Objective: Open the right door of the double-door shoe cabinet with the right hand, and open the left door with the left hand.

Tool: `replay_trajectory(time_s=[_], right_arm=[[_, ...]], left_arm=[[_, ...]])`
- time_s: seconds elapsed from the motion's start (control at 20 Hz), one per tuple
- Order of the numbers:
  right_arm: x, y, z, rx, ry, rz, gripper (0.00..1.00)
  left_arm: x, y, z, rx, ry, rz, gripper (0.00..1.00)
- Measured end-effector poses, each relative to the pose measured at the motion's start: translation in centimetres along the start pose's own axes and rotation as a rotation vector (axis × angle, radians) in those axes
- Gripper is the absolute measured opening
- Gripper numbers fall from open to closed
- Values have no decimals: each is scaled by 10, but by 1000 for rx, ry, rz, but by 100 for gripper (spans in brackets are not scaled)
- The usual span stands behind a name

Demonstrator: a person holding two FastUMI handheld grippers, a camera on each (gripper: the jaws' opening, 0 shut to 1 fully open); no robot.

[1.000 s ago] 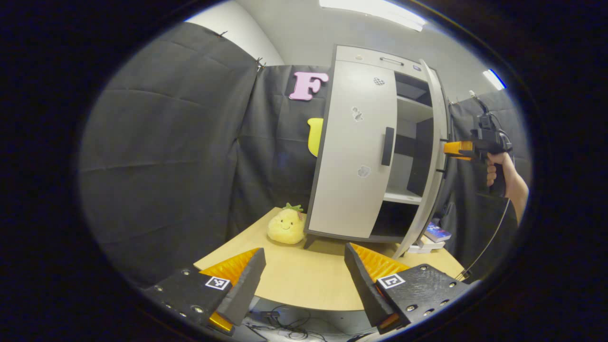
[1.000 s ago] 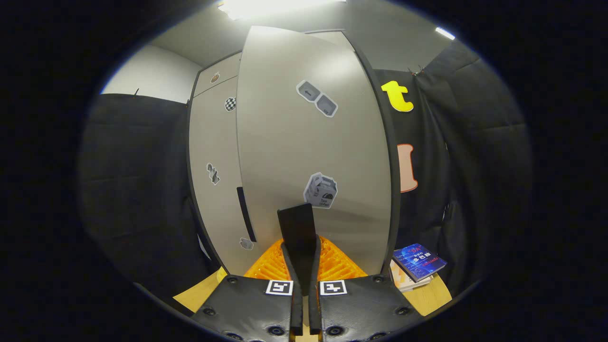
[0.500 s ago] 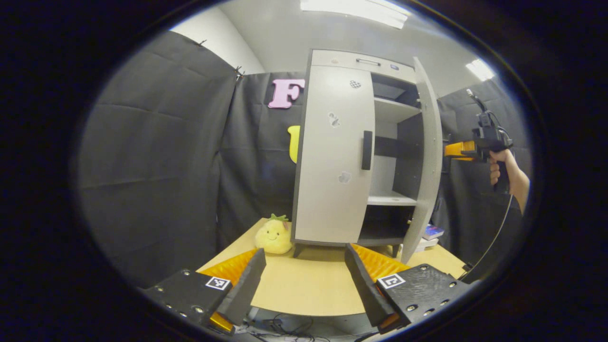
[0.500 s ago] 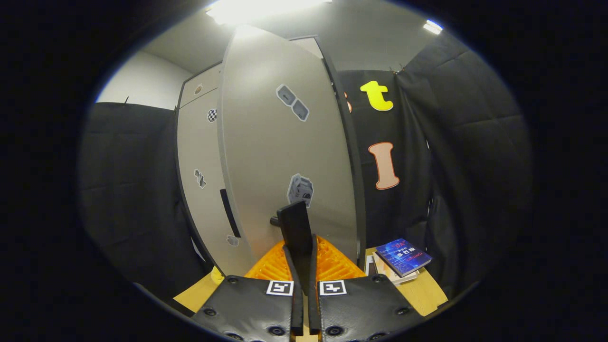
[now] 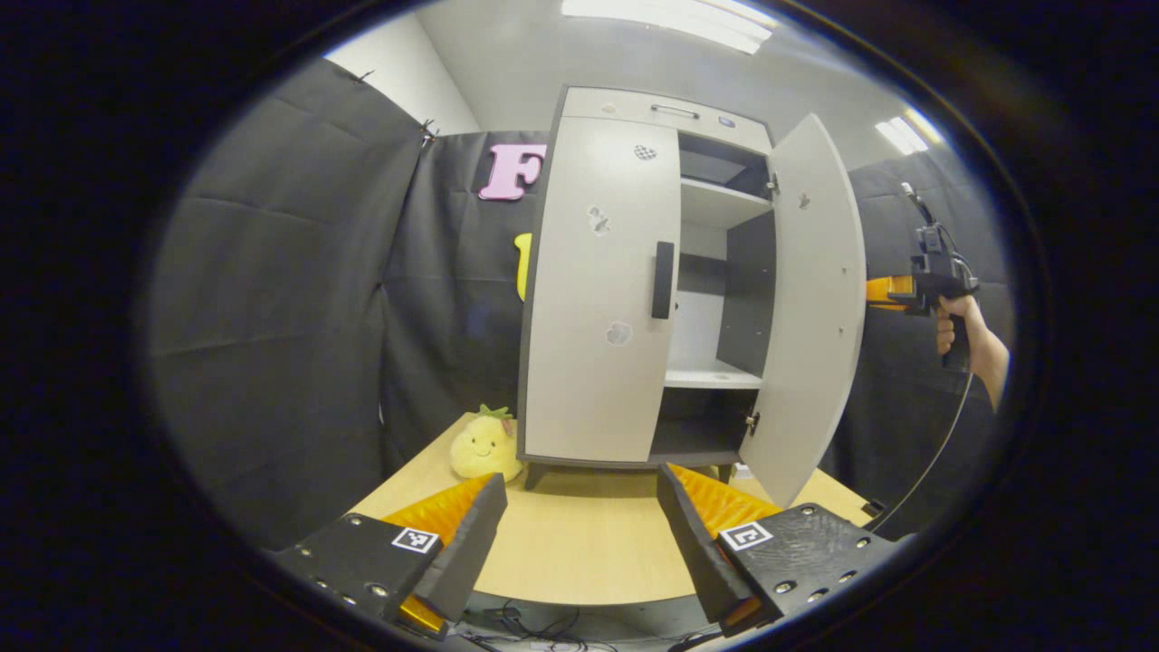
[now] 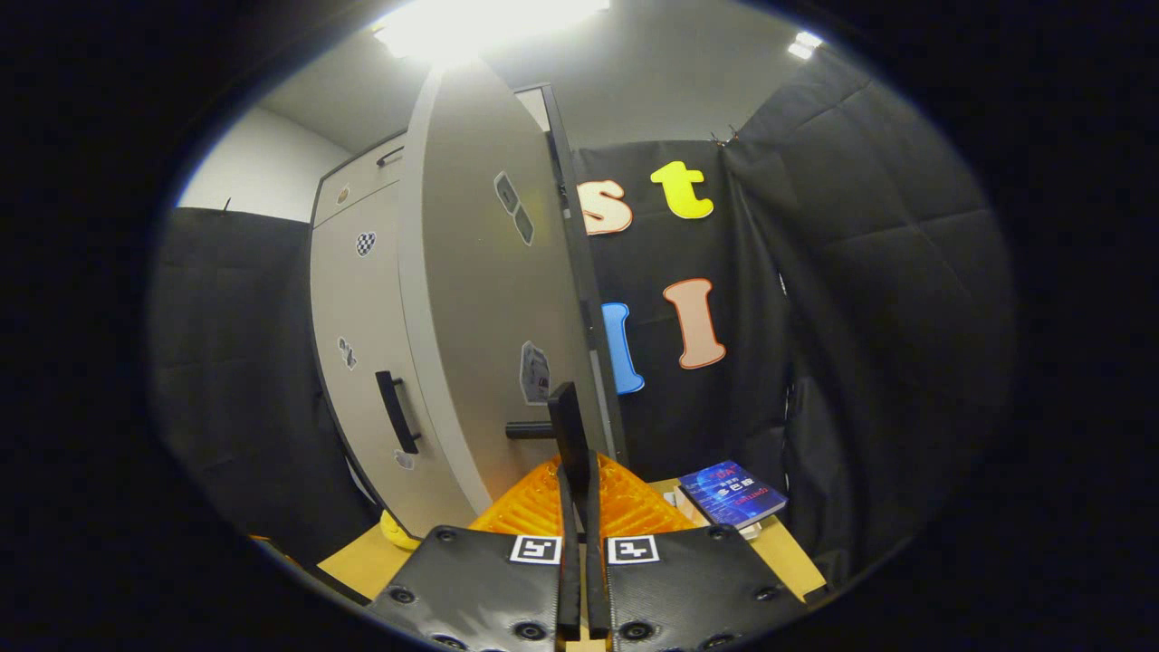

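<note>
Left gripper view looks from a distance at the whole shoe cabinet standing on the wooden table; left door flat against the carcass with its dark vertical handle untouched; right door swung well out, baring shelves and a dark divider inside; left gripper low in front of the table edge, fingers spread wide with nothing between them, well apart from the cabinet; yellow plush toy on the table just beside the cabinet's left foot; farther off at the right, a hand holding the right gripper behind the open door's outer edge, tips hidden by the panel there. Right gripper view sits close against that same door's outer face, seen nearly edge-on; right gripper with fingers pressed together around the right door's handle, a dark bar standing up from between them on a short post joined to the door; stickers on the panel; left door and handle beyond, at the left of the frame; stack of books on the table to the right of the door, blue cover on top.
</note>
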State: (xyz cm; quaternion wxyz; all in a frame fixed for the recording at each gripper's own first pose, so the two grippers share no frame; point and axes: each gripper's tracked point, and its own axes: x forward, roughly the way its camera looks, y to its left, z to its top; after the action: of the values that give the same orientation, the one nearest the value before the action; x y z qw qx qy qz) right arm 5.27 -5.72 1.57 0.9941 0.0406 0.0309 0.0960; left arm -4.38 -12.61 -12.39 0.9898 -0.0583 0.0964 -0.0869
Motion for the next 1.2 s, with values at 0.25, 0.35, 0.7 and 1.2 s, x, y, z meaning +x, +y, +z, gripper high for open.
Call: replay_trajectory(time_s=[0.25, 0.35, 0.7, 1.2], right_arm=[[0, -11, 4, 34, 0, 26, 1], [0, -14, 2, 32, -8, 20, 4], [-16, -14, -4, 67, -3, -11, 5], [-92, -76, 4, 84, -12, -251, 2]], left_arm=[[12, -15, 4, 16, -6, -33, 96], [14, -19, 6, 10, -12, -45, 96], [35, -1, 13, 21, -14, -57, 96], [90, 6, 58, -24, -41, -118, 96]])
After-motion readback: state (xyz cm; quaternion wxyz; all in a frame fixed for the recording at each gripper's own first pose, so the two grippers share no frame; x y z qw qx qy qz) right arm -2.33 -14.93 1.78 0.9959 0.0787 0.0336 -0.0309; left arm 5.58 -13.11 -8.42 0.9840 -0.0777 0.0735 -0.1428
